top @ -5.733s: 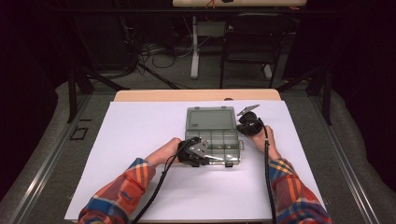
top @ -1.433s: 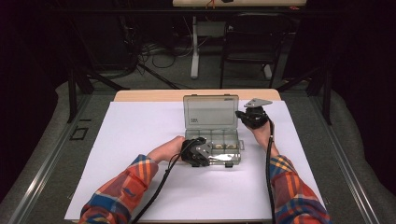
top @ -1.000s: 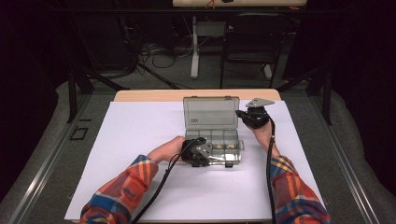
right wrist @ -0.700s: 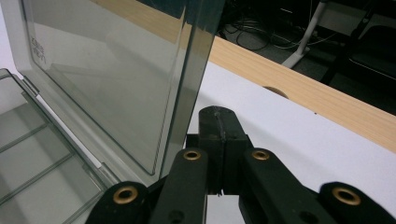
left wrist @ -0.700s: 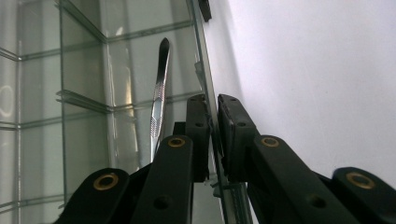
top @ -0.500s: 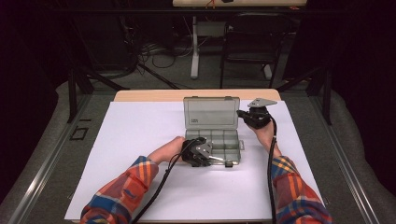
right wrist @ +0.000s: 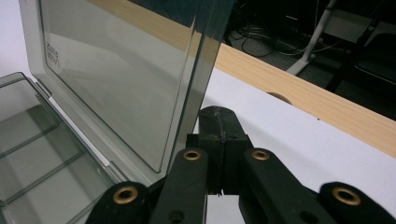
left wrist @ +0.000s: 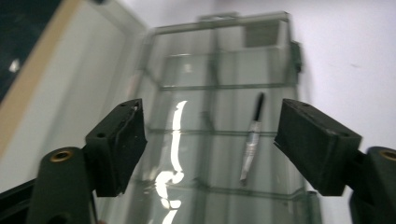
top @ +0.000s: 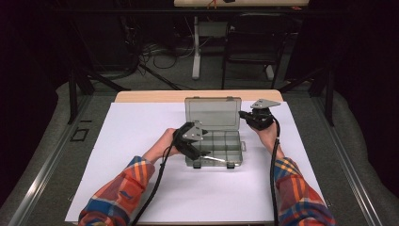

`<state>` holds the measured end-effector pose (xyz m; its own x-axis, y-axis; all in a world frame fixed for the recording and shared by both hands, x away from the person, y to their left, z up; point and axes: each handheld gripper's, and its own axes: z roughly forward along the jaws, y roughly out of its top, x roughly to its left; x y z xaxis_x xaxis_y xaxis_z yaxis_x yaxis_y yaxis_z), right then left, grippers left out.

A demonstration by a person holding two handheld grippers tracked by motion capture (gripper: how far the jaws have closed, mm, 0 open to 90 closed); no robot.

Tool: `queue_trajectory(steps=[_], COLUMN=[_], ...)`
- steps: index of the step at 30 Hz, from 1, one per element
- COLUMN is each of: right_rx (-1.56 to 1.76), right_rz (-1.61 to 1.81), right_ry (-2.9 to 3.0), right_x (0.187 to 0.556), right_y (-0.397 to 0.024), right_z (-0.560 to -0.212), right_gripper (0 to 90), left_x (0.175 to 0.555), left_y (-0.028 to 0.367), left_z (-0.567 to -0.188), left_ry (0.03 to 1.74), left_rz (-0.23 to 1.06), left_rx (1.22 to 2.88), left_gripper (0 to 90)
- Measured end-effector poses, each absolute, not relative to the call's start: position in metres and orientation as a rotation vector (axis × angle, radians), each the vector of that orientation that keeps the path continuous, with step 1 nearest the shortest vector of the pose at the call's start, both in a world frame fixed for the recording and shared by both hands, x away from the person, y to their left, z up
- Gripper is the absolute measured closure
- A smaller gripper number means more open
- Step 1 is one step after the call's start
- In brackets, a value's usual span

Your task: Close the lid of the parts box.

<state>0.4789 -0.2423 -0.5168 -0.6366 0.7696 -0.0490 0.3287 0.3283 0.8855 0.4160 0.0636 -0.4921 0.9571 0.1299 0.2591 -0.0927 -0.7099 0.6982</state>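
The box [top: 217,148] sits on the sheet [top: 141,141] covering the table [top: 150,96], its lid [top: 212,112] standing upright at the far side. A pen [left wrist: 251,140] lies in a near compartment. The left gripper [top: 200,151] hangs over the box's near left part, and the right gripper [top: 242,114] is at the lid's right edge.

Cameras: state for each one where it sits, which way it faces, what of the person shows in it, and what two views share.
High view: above the near side, facing forward and down at the table; forearms, left gripper, right gripper.
Left gripper view: on that gripper, over the compartment box, a slim tool inside; open fingers.
Right gripper view: beside the upright lid; shut fingers.
Shared: the box.
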Motion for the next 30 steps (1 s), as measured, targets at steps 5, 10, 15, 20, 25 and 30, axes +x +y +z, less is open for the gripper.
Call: queue_trajectory(steps=[5,10,15,20,25,30], right_rx=[0.952,0.942,0.935,0.925,0.914,0.905], right_rz=[1.265,1.265,1.281,1.276,1.281,1.275], right_ry=[2.132,2.133,2.131,2.140,2.144,2.150], right_x=[0.478,0.475,0.473,0.471,0.469,0.467], right_y=[-0.242,-0.242,-0.243,-0.243,-0.244,-0.244], right_z=[-0.515,-0.513,-0.512,-0.512,-0.512,-0.513], right_gripper=[90.0,90.0,90.0,90.0,90.0,90.0], left_x=[0.424,0.429,0.440,0.452,0.463,0.472], left_y=[0.082,0.100,0.113,0.108,0.104,0.106], left_z=[-0.481,-0.468,-0.455,-0.451,-0.447,-0.445], left_ry=[0.187,0.312,0.446,0.498,0.532,0.560], left_rz=[0.446,0.499,0.561,0.599,0.600,0.585], left_rx=[2.274,2.203,2.160,2.178,2.177,2.153], left_gripper=[13.8,5.5,0.2,0.0,6.7,31.0])
